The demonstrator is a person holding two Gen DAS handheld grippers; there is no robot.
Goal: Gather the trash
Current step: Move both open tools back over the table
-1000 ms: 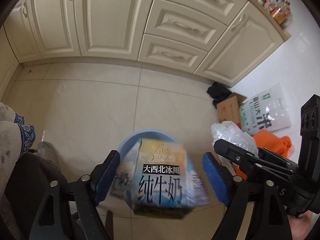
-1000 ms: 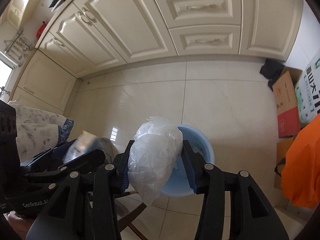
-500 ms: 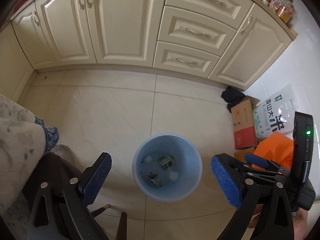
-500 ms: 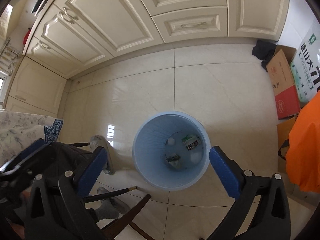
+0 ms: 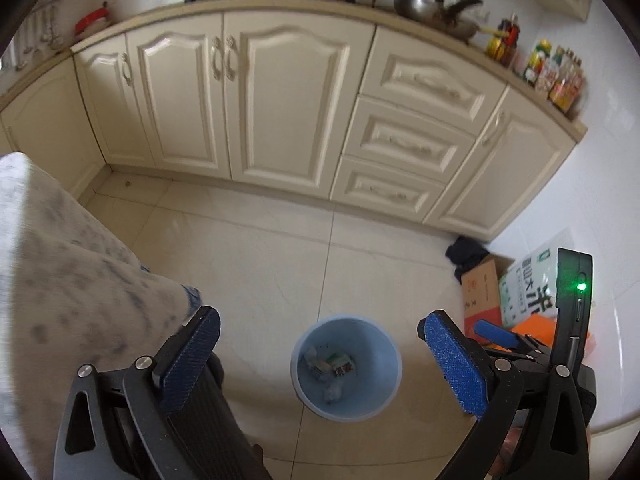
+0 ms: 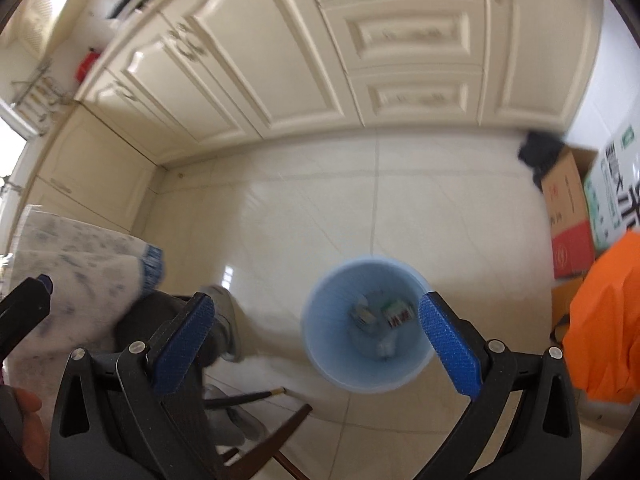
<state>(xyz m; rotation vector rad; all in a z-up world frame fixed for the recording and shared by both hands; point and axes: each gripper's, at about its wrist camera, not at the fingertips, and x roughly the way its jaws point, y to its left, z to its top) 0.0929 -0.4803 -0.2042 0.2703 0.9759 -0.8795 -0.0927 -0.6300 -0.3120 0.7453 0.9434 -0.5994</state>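
Left gripper: spread wide, empty, above the bin to let go.
Right gripper: spread wide, nothing between pads.
Bin: blue, upright on floor tiles, well clear of cabinets.
Trash: cartons and wrappers at bin bottom.

My left claw hangs tilted downward, its blue pads spread wide and empty. My right claw does likewise, nothing between its pads.
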